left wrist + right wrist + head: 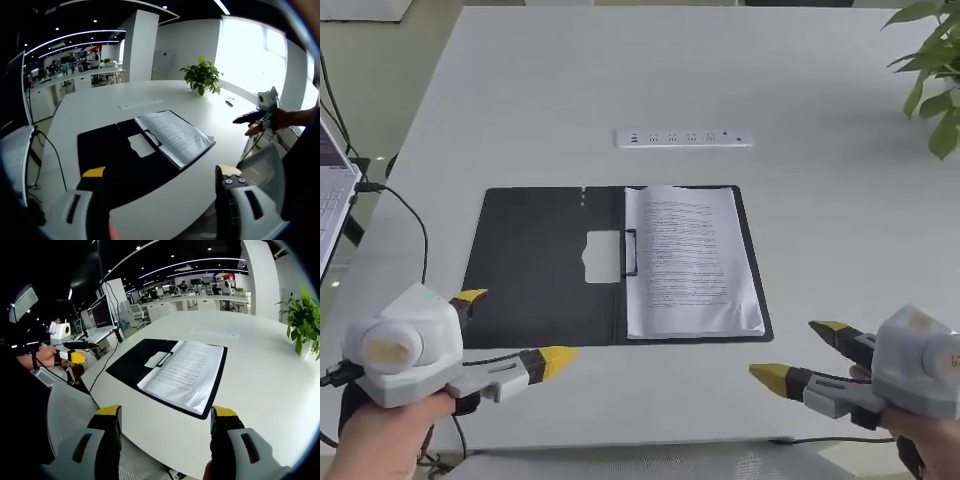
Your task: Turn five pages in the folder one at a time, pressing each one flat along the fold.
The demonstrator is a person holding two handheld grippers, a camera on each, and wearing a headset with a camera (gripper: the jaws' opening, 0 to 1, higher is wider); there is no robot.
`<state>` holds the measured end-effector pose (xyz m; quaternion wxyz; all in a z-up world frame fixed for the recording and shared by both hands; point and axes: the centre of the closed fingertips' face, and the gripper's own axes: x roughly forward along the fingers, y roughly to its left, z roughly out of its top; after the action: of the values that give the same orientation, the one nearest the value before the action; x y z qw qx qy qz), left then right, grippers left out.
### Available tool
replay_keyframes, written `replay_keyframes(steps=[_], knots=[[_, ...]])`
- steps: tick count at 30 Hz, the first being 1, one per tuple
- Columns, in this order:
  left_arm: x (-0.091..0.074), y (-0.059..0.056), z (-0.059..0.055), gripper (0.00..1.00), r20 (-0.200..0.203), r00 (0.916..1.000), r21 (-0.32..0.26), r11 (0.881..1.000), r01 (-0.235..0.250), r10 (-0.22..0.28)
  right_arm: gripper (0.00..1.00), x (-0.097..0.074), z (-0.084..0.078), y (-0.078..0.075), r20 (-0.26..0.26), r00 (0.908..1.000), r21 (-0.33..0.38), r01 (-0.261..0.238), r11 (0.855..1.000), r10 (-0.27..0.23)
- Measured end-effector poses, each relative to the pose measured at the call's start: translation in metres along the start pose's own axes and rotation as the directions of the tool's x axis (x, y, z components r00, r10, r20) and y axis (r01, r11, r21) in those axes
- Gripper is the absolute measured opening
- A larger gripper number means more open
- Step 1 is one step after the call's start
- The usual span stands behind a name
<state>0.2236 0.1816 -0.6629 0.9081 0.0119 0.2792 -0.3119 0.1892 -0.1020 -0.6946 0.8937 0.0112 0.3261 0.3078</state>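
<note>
Folder: flat black folder [540, 265] lies open on the white table [620, 80], with a stack of printed white pages [690, 260] on its right half.
Left gripper [515, 328]: jaws spread and empty, at the folder's near left corner.
Right gripper [795, 350]: jaws apart and empty, off the near right corner.
Head view: a white power strip [685, 138] lies beyond the folder.
Left gripper view: a bright window [250, 55] stands behind a green potted plant [202, 75], and small dark items lie past it, perhaps pens.

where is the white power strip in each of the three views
Head view: power strip sits upper centre, on the table beyond the folder.
Left gripper view: just above and left of centre, past the folder's far edge.
Right gripper view: above and right of centre, beyond the paper stack.
Shared landmark: the open black folder.
</note>
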Motion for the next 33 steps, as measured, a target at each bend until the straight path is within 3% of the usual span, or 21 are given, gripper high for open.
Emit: replay_keyframes(steps=[13,23,30,33], knots=[[0.02,-0.012,0.008,0.87,-0.019,0.9982,0.036,0.998,0.057,-0.056,0.71,0.002,-0.001,-0.002,-0.013,0.9999,-0.007,0.01,1.0,-0.01],[0.048,-0.028,0.021,0.87,-0.039,0.9914,0.088,0.988,0.128,-0.125,0.71,0.005,0.003,-0.007,-0.01,0.9999,-0.006,0.01,1.0,-0.01],[0.073,-0.043,0.037,0.86,-0.039,0.983,0.13,0.975,0.183,-0.179,0.71,0.005,0.004,-0.011,-0.002,0.9999,0.005,0.013,1.0,-0.013],[0.086,-0.056,0.04,0.86,-0.057,0.9739,0.162,0.96,0.226,-0.22,0.71,0.003,0.003,-0.012,-0.002,0.9999,0.01,0.014,1.0,-0.014]])
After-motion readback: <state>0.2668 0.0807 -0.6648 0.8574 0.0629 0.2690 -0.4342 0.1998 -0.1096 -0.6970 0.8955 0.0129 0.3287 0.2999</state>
